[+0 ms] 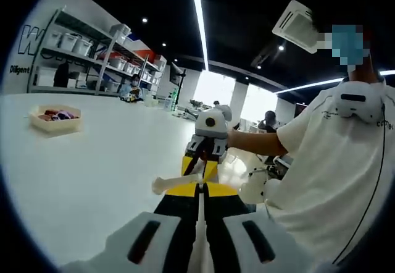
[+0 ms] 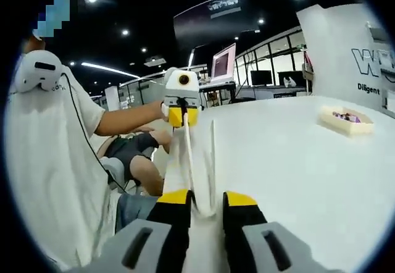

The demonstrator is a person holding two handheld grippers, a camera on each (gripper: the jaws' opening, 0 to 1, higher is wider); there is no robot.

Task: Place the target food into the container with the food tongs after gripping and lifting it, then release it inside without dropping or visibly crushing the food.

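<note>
The food [image 1: 57, 115] is seen lying in a shallow tray [image 1: 54, 125] on the white table [image 1: 105, 174], well apart from both grippers. The white tongs [image 2: 196, 168] are clamped at their hinged end between the right gripper [image 2: 199, 200] jaws, their 2 arms spread apart and pointing toward the left gripper [image 2: 182, 115]. In the left gripper view, the left gripper [image 1: 199, 189] is closed with its jaws together, and a tong arm is seen just beyond its tips. A person in a white shirt [image 1: 321, 162] is seated beside the table.

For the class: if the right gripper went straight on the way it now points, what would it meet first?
Probably the left gripper, facing it along the food tongs that the right gripper holds; depth is unclear.
</note>
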